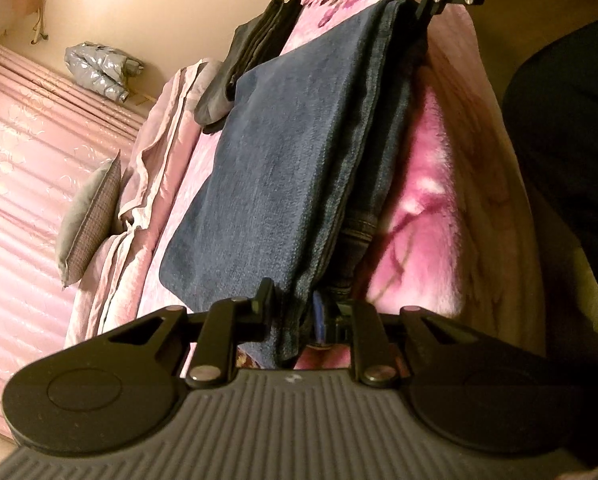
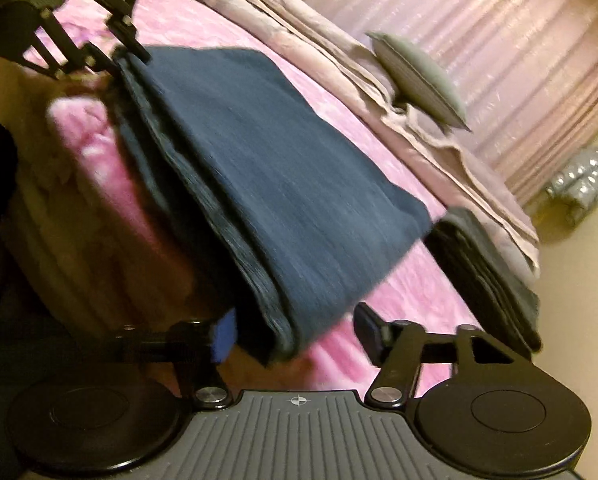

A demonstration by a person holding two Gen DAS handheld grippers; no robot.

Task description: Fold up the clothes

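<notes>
Folded blue jeans [image 1: 295,152] lie on the pink floral bedspread [image 1: 419,208] near the bed's edge. My left gripper [image 1: 295,312] is shut on the near end of the jeans, the denim pinched between its fingers. In the right wrist view the jeans [image 2: 275,184] run away from my right gripper [image 2: 295,336], whose jaws stand wide apart around the folded end without pinching it. Each gripper shows at the far end of the jeans in the other's view: the right one [image 1: 427,0], the left one [image 2: 127,54].
A folded dark grey garment [image 1: 255,52] lies beyond the jeans, also in the right wrist view [image 2: 491,276]. A folded pink quilt [image 1: 151,184], a grey cushion [image 1: 87,220], pink curtains [image 2: 519,60] and a silver jacket [image 1: 99,68] sit along the far side.
</notes>
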